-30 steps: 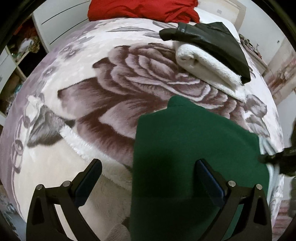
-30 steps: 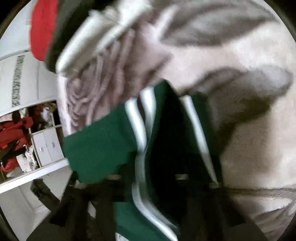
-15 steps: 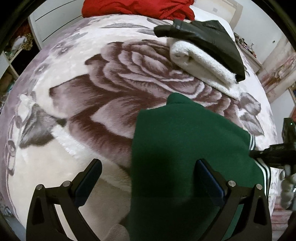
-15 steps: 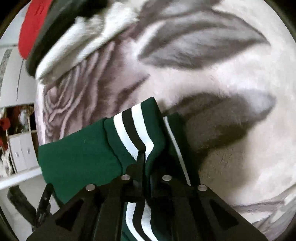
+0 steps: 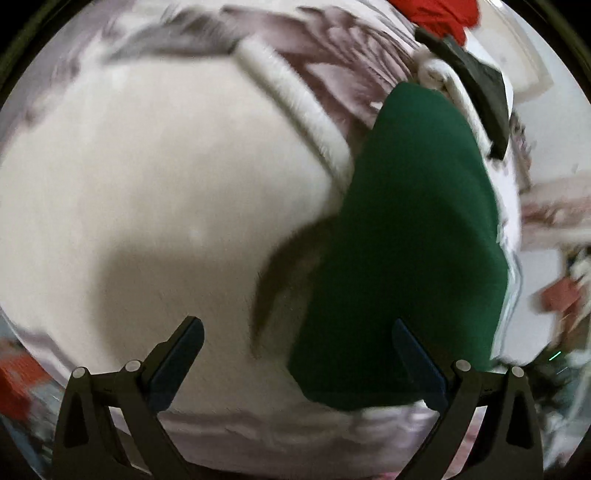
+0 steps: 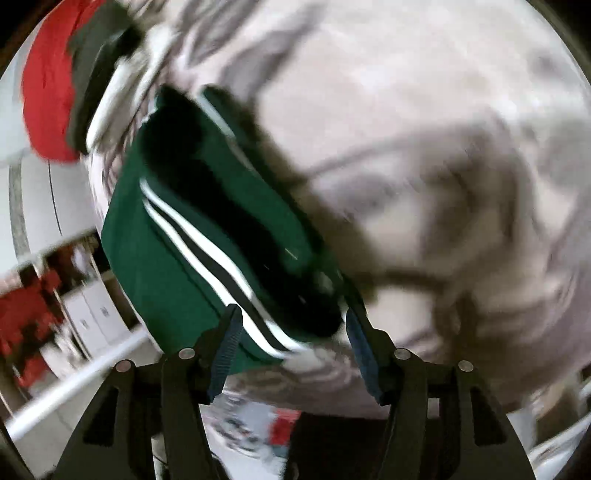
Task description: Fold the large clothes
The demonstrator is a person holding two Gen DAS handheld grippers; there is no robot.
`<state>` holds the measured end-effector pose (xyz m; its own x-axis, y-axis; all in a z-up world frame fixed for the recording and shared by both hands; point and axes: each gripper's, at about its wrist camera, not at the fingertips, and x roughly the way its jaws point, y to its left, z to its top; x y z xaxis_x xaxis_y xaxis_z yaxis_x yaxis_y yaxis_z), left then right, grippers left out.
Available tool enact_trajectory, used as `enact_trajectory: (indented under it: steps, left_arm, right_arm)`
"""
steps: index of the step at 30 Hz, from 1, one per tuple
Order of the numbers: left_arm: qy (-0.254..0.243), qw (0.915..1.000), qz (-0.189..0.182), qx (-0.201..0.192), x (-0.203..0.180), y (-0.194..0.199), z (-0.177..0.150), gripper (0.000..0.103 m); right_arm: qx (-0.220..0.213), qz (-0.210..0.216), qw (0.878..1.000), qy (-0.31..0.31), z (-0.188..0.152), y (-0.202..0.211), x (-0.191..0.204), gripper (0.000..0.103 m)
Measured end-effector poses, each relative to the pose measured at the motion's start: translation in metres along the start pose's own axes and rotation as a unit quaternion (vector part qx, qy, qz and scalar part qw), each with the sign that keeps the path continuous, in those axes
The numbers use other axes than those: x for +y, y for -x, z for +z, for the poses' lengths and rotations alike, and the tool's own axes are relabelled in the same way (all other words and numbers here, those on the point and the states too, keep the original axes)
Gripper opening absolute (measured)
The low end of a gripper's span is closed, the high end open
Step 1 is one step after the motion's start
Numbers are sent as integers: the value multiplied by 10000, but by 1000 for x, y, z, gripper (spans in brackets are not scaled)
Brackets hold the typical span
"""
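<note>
Green garment is sitting folded on the floral blanket, near the bed's edge and just in front of the stack of white fleece and dark clothing, with the red pile behind that. Your right gripper has its jaws opening right now; the striped cuff end lies between them in that view, but the pads don't look like they're pressing on it, so I'd call it let go. To finish the release cleanly, let the jaws get fully clear of the fabric before you pull back, otherwise a pad could snag the ribbing and drag the top layer open again. Your left gripper is spread wide with nothing in it, hovering over the blanket with the green edge under its right finger; keep it off the cloth so it doesn't nudge the fold. Looks-wise, it's a thick dark green knit with white and black stripes along one hem, and the layers gape a little dark on the striped side, so that edge probably wants a pat down. Both views are pretty blurry, so finer creases are anyone's guess.
</note>
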<state>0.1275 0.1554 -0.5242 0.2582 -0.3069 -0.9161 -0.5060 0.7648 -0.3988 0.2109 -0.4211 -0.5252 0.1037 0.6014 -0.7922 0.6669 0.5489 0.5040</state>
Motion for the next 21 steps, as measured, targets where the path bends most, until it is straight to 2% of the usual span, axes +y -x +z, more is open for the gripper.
enact_trajectory:
  steps: [3, 4, 5, 6, 7, 8, 9, 10, 11, 13, 15, 17, 19, 21]
  left_arm:
    - [80, 9995, -305, 20, 1, -10, -4, 100]
    - [-20, 9994, -343, -22, -4, -12, -4, 95]
    - [-157, 9992, -366, -54, -10, -15, -5, 85]
    - [-225, 9989, -403, -55, -14, -17, -5, 79]
    - [-285, 9987, -427, -51, -19, -18, -4, 79]
    - [-331, 9986, -404, -44, -23, -19, -3, 79]
    - [-374, 9986, -375, -36, -27, -20, -2, 79]
    - [-428, 9984, -377, -17, -29, -21, -1, 79]
    - [-483, 9982, -368, -13, -31, -22, 0, 79]
    - [-582, 9977, -353, -2, -32, -23, 1, 81]
    - [-640, 9972, -390, 33, -34, -26, 1, 81]
    - [-713, 9968, -364, 51, -36, -28, 0, 81]
    - [-804, 9962, -328, 73, -37, -31, 1, 81]
    - [-935, 9953, -233, 123, -40, -33, 2, 81]
  right_arm:
    - [23, 355, 9982, -478, -14, -14, -22, 61]
    - [151, 586, 9963, -609, -16, -24, -26, 62]
    - [232, 725, 9946, -699, -19, -32, -26, 63]
    - [296, 897, 9924, -785, -19, -40, -26, 63]
    - [297, 1122, 9893, -884, -17, -50, -26, 63]
    - [220, 1251, 9874, -945, -18, -51, -27, 55]
    - [74, 1351, 9856, -1014, -19, -52, -25, 38]
    - [-136, 1308, 9857, -1051, -21, -51, -20, 24]
    - [-327, 1138, 9886, -928, -25, -46, -12, 17]
    - [-641, 851, 9924, -620, -35, -29, 4, 15]
    - [-867, 649, 9926, -556, -47, -11, 10, 13]
    - [-1029, 213, 9926, -601, -51, -1, 12, 7]
    - [-1068, -193, 9922, -609, -40, -4, 2, 6]
    - [-929, -354, 9924, -729, -31, -22, -15, 6]
